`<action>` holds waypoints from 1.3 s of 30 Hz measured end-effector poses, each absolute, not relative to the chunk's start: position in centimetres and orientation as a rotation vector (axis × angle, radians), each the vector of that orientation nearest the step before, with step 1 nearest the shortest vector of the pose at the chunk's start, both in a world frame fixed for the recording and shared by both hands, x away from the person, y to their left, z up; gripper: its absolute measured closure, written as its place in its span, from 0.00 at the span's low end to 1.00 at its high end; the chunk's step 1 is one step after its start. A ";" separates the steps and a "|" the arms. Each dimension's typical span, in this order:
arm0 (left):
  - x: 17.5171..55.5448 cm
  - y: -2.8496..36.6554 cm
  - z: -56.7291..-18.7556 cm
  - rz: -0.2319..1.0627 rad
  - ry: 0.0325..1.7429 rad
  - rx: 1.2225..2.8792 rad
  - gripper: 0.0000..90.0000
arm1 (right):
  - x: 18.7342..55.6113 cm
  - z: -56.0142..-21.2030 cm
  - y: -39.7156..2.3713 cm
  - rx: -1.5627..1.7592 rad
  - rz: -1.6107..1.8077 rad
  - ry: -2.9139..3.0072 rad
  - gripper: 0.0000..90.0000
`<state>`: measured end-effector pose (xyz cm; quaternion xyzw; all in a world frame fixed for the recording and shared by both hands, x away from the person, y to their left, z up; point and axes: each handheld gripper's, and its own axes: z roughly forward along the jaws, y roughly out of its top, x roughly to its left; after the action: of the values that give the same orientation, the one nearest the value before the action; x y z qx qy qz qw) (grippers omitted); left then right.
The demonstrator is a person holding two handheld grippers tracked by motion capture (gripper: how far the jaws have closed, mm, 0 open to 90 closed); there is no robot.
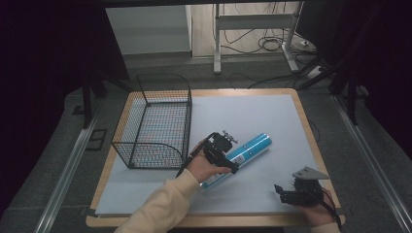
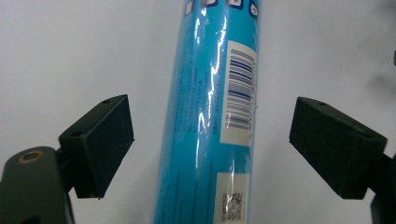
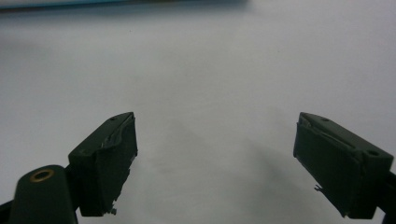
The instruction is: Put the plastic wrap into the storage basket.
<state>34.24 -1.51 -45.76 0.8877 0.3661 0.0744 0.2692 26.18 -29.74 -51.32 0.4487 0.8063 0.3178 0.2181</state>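
A long blue tube (image 1: pixel 245 152) with a white barcode label lies flat on the pale mat, running from near centre toward the upper right. My left gripper (image 1: pixel 224 154) hovers right over its lower half, open. In the left gripper view the blue tube (image 2: pixel 210 116) runs up between the two black jaws, which stand wide apart on either side without touching it. My right gripper (image 1: pixel 286 192) rests low at the front right of the mat, open, and my right gripper (image 3: pixel 215 163) has only bare mat between its jaws.
A black wire basket (image 1: pixel 154 124) stands on the left part of the mat, close to the left hand. The wooden table edge (image 1: pixel 311 131) frames the mat. Table legs and cables lie on the floor beyond the far edge.
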 end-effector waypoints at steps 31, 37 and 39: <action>37.0 -4.8 -48.5 0.143 1.003 2.519 0.16 | 26.1 -51.3 -29.6 1.221 0.881 2.232 0.16; 37.4 -5.4 -49.2 0.111 1.029 2.551 0.19 | 26.1 -51.2 -29.6 1.222 0.878 2.232 0.15; 37.4 -5.6 -49.4 0.112 1.030 2.567 0.23 | 26.1 -51.3 -29.7 1.224 0.880 2.230 0.15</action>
<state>37.42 -5.61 -49.41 0.9112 0.3655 0.0398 0.1857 26.12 -29.66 -51.28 0.4432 0.8076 0.3188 0.2231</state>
